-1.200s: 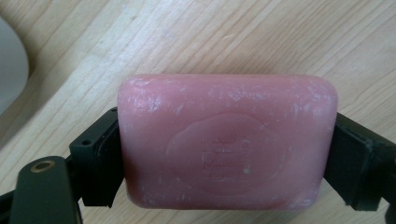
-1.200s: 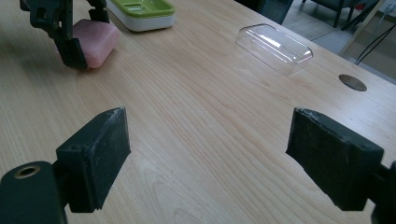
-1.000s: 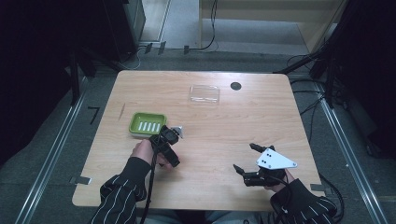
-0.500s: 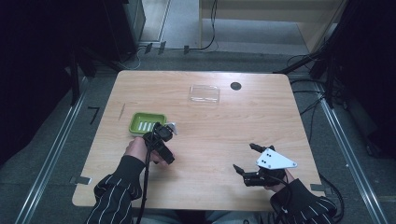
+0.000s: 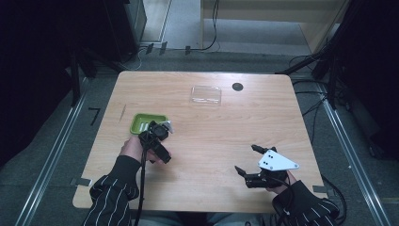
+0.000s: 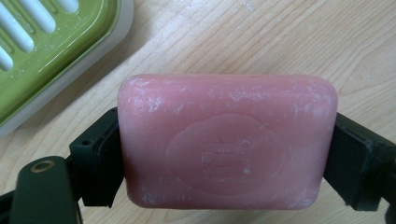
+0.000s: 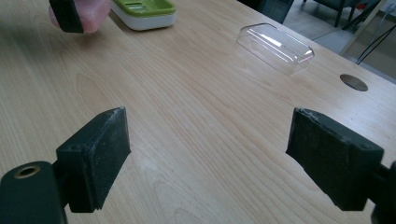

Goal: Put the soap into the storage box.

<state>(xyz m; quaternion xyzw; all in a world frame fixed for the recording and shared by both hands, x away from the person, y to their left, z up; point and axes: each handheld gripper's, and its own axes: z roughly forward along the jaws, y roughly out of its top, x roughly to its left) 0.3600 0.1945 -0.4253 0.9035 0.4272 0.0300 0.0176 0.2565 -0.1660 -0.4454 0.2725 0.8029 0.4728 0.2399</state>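
Left gripper view: the pink soap bar (image 6: pixel 227 142) covers the inner faces of both jaws; the stamped mark on it is too worn to read. The green soap dish (image 6: pixel 51 51) is cut off by the top and left edges.

Right gripper view: soap bar and the left gripper (image 7: pixel 70 14) cut off by the top edge.

High view: soap bar hidden under the left gripper (image 5: pixel 157 132), which also covers the dish's near right corner. The person's sleeves run off the bottom edge.
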